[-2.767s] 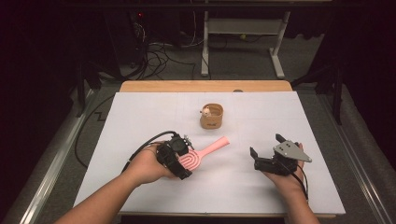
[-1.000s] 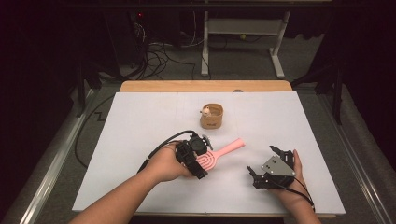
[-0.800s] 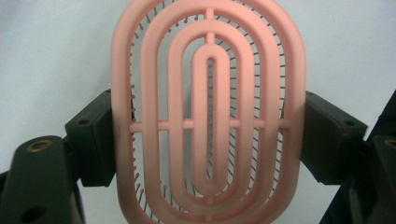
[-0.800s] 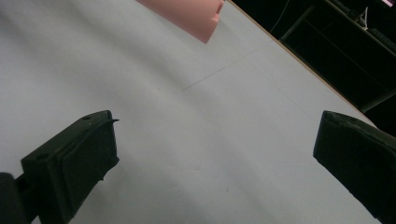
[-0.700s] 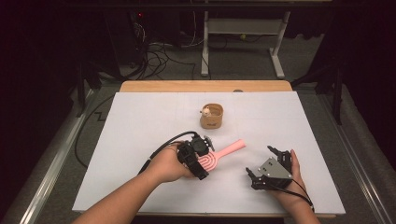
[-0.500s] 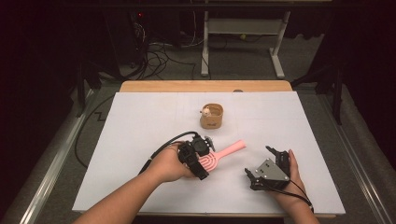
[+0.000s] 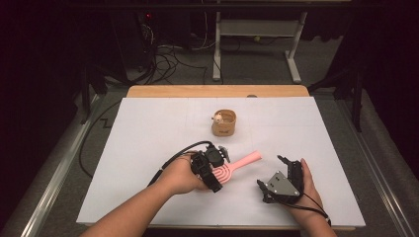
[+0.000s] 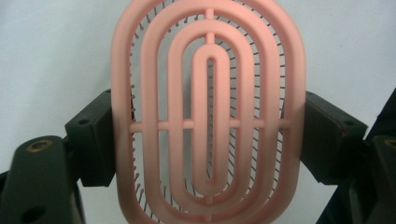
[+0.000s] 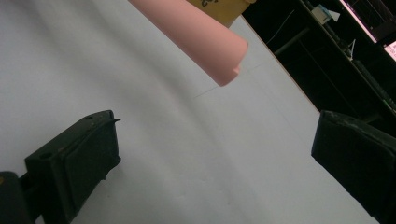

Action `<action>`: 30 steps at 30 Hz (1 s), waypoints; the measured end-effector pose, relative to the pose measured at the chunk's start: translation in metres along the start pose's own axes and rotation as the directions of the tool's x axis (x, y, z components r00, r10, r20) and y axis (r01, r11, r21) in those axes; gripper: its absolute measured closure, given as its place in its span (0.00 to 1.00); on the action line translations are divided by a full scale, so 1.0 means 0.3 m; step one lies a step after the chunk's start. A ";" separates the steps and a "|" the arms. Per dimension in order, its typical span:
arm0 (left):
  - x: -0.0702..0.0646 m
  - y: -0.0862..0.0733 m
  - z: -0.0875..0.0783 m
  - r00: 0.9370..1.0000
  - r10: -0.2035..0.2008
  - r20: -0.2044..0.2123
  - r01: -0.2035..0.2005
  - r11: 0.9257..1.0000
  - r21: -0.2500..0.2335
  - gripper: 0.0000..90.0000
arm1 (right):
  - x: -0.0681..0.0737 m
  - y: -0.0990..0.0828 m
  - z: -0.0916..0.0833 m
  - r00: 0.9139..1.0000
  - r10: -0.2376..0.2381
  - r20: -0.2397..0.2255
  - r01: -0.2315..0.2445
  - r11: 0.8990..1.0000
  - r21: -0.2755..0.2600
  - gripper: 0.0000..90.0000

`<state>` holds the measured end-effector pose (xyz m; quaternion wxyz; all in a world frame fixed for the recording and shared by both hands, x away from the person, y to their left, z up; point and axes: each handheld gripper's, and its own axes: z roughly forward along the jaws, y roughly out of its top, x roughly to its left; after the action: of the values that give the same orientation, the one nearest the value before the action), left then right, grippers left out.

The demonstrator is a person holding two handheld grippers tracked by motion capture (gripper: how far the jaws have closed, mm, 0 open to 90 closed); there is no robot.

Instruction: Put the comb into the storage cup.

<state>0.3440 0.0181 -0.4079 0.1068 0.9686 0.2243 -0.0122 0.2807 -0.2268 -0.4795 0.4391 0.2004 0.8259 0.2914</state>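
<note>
Our left forearm comes in from the lower left, and the left gripper (image 7: 213, 168) has its 2 jaws pressed on either side of the brush (image 8: 208, 112) head. Our right hand (image 7: 301, 190) sits low at the right, palm against the right gripper (image 7: 276, 173), whose 2 jaws stand wide apart with nothing between them, pointing up and to the left.

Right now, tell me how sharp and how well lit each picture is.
High view: white table top evenly lit, room behind dark. Left gripper view: pink brush sharp at its centre, left tongs soft and shadowed. Right gripper view: brush handle close and blurred, right tongs dark against the bright surface.
</note>
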 end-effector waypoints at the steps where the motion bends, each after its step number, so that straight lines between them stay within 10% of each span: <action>1: -0.001 0.002 0.001 1.000 -0.001 -0.001 0.001 1.000 0.000 0.22 | 0.004 0.003 -0.001 1.000 -0.011 -0.001 0.011 1.000 0.002 0.02; 30: -0.051 0.059 0.040 0.999 0.045 0.016 -0.046 0.999 0.024 0.22 | 0.071 0.068 0.010 0.974 -0.219 0.052 0.220 0.976 -0.011 0.23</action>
<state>0.3383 -0.0066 -0.4149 0.0971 0.9745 0.2013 -0.0201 0.2734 -0.1980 -0.4805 0.4910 0.1118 0.8291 0.2428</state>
